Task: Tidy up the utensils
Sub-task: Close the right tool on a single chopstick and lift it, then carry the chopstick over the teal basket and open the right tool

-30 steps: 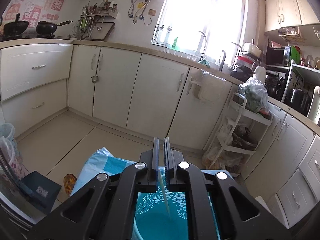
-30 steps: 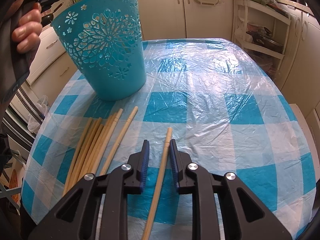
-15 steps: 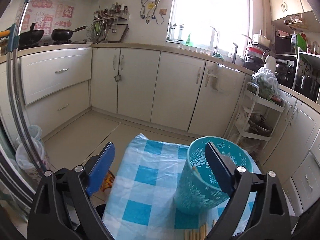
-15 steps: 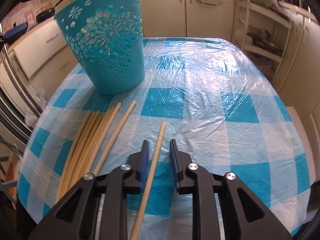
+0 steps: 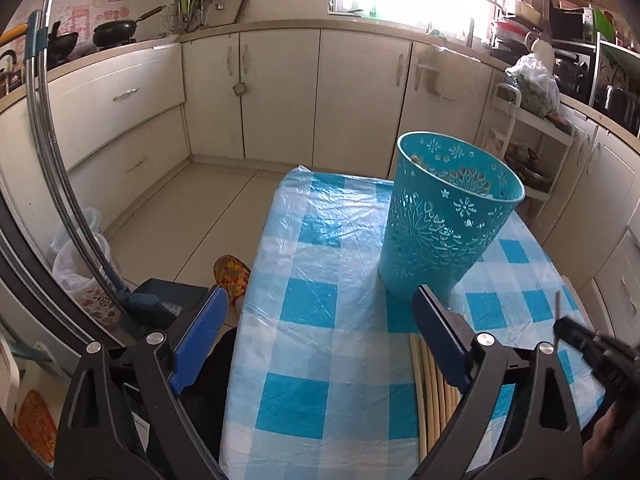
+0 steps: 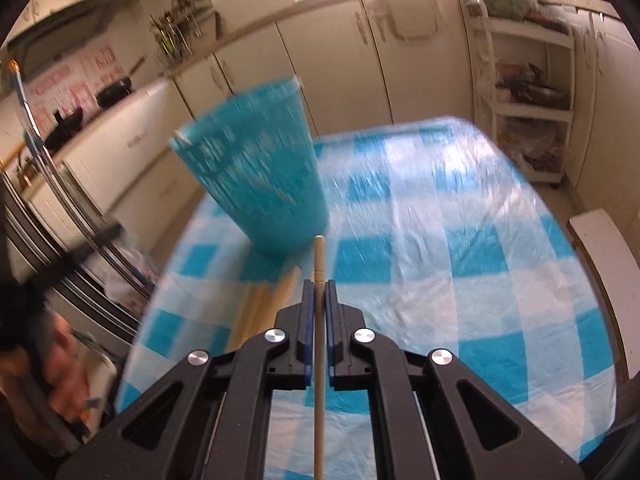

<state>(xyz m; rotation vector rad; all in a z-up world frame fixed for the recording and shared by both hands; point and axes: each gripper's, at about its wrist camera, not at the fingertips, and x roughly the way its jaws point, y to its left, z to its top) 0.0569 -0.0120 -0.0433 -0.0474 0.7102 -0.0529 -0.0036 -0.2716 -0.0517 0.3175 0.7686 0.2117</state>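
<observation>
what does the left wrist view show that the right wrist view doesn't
Only the left wrist view shows the open left hand-held gripper with nothing between its blue pads, the inside of the teal perforated plastic bin, and a red patterned slipper on the floor.

Only the right wrist view shows the right hand-held gripper shut on a single light wooden chopstick, plus a white bench edge.

Both show the bin, the blue-and-white checked plastic tablecloth, and the bundle of wooden chopsticks lying beside the bin.

Open checked tablecloth right of the basket; chopstick bundle beside its base.
</observation>
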